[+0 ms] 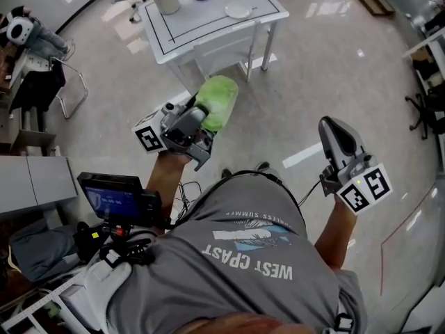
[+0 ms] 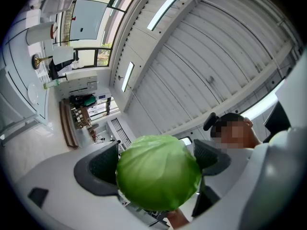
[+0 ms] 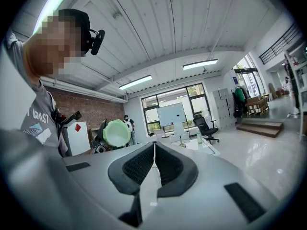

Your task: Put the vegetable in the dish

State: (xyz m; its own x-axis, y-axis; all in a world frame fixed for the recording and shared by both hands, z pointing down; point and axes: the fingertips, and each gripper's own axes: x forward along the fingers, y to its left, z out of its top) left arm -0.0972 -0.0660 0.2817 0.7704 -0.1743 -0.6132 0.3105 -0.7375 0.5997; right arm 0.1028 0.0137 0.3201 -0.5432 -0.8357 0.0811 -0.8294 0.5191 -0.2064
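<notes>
Left claw [image 2: 157, 163] clamped on green cabbage [image 1: 217, 101], jaws spread wide round it. Cabbage held in air over floor [image 1: 327, 54], near white tabletop [image 1: 198, 21]. Dish [image 1: 237, 10] on tabletop, well apart from cabbage. Right claw [image 3: 153, 164]: jaws pressed together, nothing between them.

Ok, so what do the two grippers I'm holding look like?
Both are light grey plastic shells. The left gripper and the right gripper each carry a white cube with black square markers, and dark ribbed pads inside the jaws. A black cable runs from the right one. The person wears a grey short-sleeved T-shirt.
</notes>
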